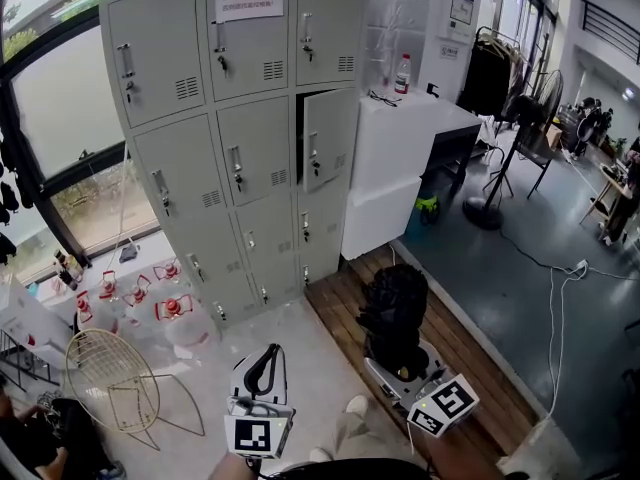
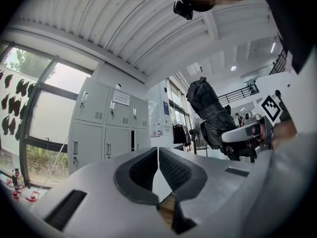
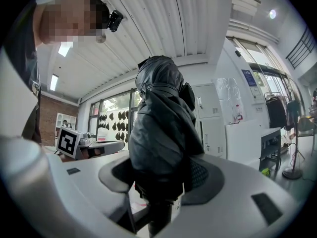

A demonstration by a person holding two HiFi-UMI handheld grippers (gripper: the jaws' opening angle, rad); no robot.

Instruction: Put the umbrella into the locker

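Umbrella [image 3: 161, 128] is held upright in R gripper [image 3: 158, 182]; L gripper [image 2: 158, 165] shut, empty. Far locker door [image 1: 328, 140] should be widened first.

Large open workspace, part office, part workshop: a bank of grey metal lockers [image 1: 240, 138] beside tall windows [image 1: 60, 98], a white counter [image 1: 405, 138], a clothes rack [image 1: 490, 73], a standing fan [image 1: 486, 214], a cable [image 1: 551, 318] trailing over the grey floor [image 1: 500, 278], a ribbed ceiling [image 3: 163, 14] overhead.
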